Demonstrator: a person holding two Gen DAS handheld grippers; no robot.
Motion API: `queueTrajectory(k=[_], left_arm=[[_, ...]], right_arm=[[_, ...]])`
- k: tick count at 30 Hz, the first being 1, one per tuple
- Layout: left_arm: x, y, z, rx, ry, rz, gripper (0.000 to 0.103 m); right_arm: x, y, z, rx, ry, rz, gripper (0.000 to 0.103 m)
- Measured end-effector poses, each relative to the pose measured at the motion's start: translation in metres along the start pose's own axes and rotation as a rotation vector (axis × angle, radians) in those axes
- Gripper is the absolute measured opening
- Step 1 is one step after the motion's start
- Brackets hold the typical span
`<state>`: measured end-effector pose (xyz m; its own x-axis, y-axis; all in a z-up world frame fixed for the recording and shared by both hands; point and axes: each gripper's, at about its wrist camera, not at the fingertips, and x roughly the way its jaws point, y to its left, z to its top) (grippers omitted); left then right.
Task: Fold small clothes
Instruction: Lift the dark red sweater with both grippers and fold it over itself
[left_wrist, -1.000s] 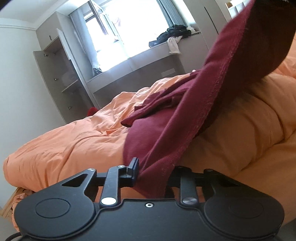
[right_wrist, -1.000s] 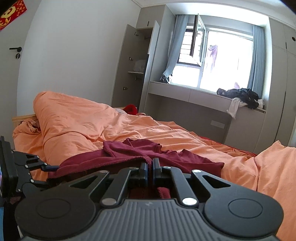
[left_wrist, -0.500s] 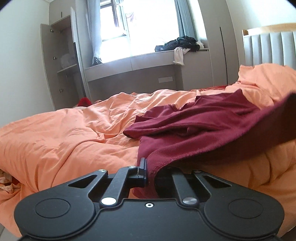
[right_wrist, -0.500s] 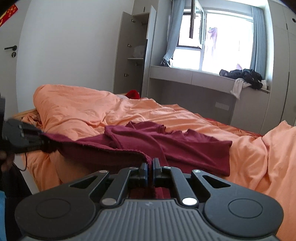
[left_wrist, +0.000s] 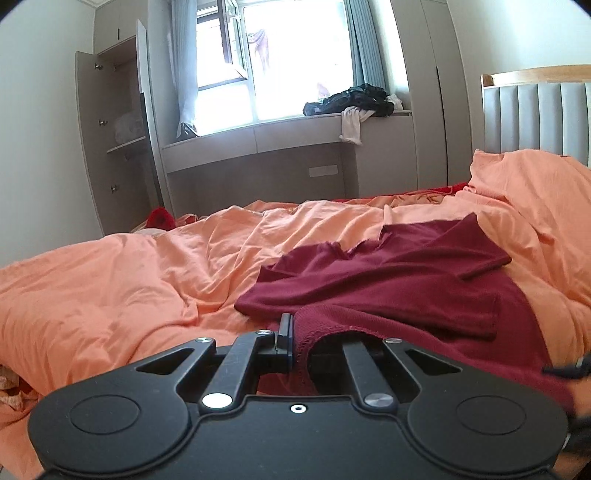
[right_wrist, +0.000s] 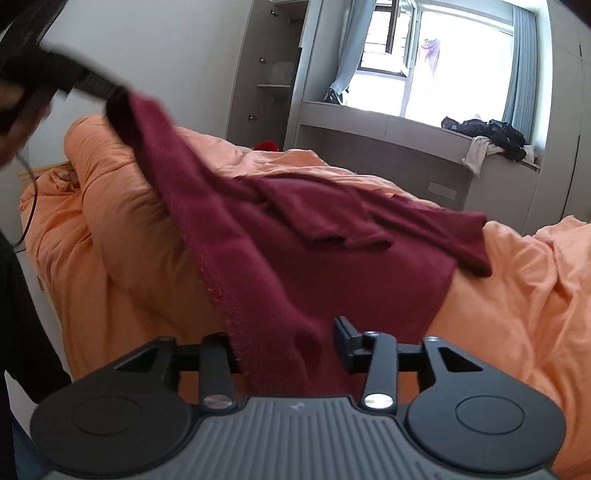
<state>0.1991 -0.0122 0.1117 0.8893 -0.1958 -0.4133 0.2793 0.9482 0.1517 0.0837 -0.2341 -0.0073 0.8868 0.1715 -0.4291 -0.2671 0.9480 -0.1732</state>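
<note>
Two grippers, one garment, one bed; listed near to far.

- Right gripper (right_wrist: 288, 343): jaws have just been opening and stand apart; the hem of the maroon garment (right_wrist: 332, 258) still lies between them, slack, with the right-hand pad clear of the cloth. Judged released or nearly so.
- Left gripper (left_wrist: 295, 341): jaws closed tight on another stretch of the same hem, the cloth bunched at the pads. In the right wrist view it shows blurred at upper left (right_wrist: 92, 86), raised above the bed with the fabric hanging from it.
- Maroon garment: spread on the orange duvet (left_wrist: 129, 288), just beyond both grippers. Its hem runs as a taut slanted line from the raised left gripper, at far left, down to the right gripper, near and low; the body and one sleeve lie wrinkled toward the far right.
- Key relation, as a judgement: the garment's free bulk lies ahead and to the right of the left gripper, which alone has a firm grip, so the coming fold or straightening likely turns on that hand; the right gripper is nearest the low hem end if it must grip again.
- Window ledge (left_wrist: 280, 129), far: dark clothes heaped on it, not involved.
- Open wardrobe (left_wrist: 118, 140), far left.
</note>
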Motion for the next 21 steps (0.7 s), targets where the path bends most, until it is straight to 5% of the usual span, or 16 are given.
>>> queueTrajectory(k=[4,12,15,19,21], left_arm=[[-0.001,-0.002,0.016,-0.001,-0.002,-0.007,0.005],[-0.009,-0.002,0.027,-0.012,-0.019,-0.022,0.005],[-0.013,0.004,0.023,-0.026,-0.018,-0.024,0.005],[-0.021,0.012,0.013,-0.044,-0.027,-0.025,0.005],[-0.027,0.015,0.006,-0.046,-0.031,-0.020,0.005]], right_arm=[[0.004,0.029,-0.014,-0.047,-0.029,-0.082,0.082],[0.033,0.086,-0.035,-0.309,-0.023,-0.443,0.084],[0.026,0.088,-0.040,-0.347,-0.049,-0.535,0.071],[-0.004,0.082,-0.039,-0.351,-0.097,-0.586,0.026],[-0.024,0.076,-0.037,-0.350,-0.138,-0.593,0.018]])
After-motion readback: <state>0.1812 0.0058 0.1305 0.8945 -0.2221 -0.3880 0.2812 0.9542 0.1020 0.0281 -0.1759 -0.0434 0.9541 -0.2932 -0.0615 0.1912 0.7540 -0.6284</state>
